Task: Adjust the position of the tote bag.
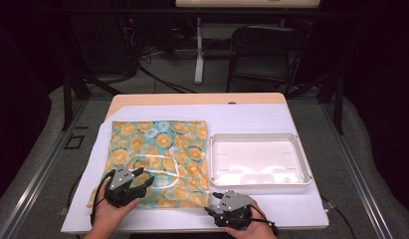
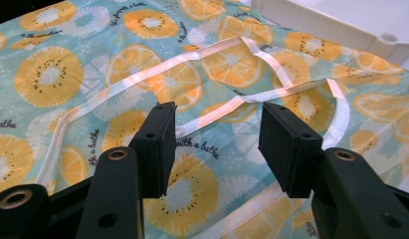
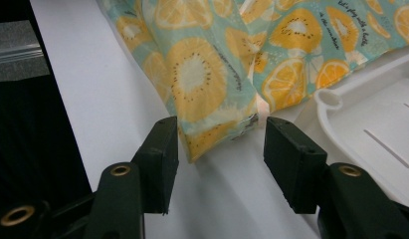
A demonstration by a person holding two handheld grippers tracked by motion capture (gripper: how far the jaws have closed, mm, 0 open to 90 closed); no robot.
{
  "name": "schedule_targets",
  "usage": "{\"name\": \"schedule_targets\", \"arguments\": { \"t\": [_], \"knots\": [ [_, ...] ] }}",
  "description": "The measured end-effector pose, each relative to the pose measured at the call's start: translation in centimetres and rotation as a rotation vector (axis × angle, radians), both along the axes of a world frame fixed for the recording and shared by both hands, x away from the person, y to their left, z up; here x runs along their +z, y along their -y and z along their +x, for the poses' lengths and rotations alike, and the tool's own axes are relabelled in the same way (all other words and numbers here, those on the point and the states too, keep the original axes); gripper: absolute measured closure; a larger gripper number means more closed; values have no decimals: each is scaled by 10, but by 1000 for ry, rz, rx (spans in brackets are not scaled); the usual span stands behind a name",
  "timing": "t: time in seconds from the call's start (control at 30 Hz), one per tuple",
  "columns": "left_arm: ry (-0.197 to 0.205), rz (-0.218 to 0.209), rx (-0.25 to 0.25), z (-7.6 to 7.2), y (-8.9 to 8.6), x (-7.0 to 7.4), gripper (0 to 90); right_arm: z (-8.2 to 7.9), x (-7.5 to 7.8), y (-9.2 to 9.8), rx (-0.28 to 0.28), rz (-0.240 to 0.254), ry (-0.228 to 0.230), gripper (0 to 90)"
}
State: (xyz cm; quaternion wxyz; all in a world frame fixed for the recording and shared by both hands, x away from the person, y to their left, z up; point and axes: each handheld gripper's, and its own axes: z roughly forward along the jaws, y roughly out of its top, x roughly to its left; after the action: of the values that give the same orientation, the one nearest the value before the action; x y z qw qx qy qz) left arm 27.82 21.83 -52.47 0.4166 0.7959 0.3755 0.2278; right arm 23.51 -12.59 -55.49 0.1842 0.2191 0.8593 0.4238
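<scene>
**Both grippers lined up on the near edge of the cloth**

The folded fruit-print cloth (image 1: pixel 159 162) lies flat on the left half of the worktop (image 1: pixel 252 117), its right edge just beside the empty white tray (image 1: pixel 260 159). You look to be at the approach step, nothing gripped yet. Your left gripper (image 1: pixel 137 178) hovers over the near-left part with fingers (image 2: pixel 157 144) apart; your right gripper (image 1: pixel 215 203) faces the near-right corner, fingers (image 3: pixel 159 159) apart too, corner between them but untouched. Next, push in and close on the layers together. The left gripper view reveals a white ribbon (image 2: pixel 227 107) looping across the print; the right gripper view shows the stacked corner edges (image 3: pixel 217 134).
</scene>
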Motion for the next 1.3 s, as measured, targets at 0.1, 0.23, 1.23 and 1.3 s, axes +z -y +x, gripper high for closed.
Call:
{"name": "schedule_targets", "arguments": {
  "t": [0.1,0.23,1.23,1.3],
  "knots": [
    [0,0,0,0,0,0,490,0,-2,-1,9,-8,-7,478],
    [0,0,-1,0,0,0,490,1,-4,-3,8,-24,-16,478],
    [9,1,6,-2,-2,0,479,2,2,-6,15,-31,-24,822],
    [12,4,5,-3,-3,0,476,1,5,-5,16,-24,-30,847]
  ]
}}
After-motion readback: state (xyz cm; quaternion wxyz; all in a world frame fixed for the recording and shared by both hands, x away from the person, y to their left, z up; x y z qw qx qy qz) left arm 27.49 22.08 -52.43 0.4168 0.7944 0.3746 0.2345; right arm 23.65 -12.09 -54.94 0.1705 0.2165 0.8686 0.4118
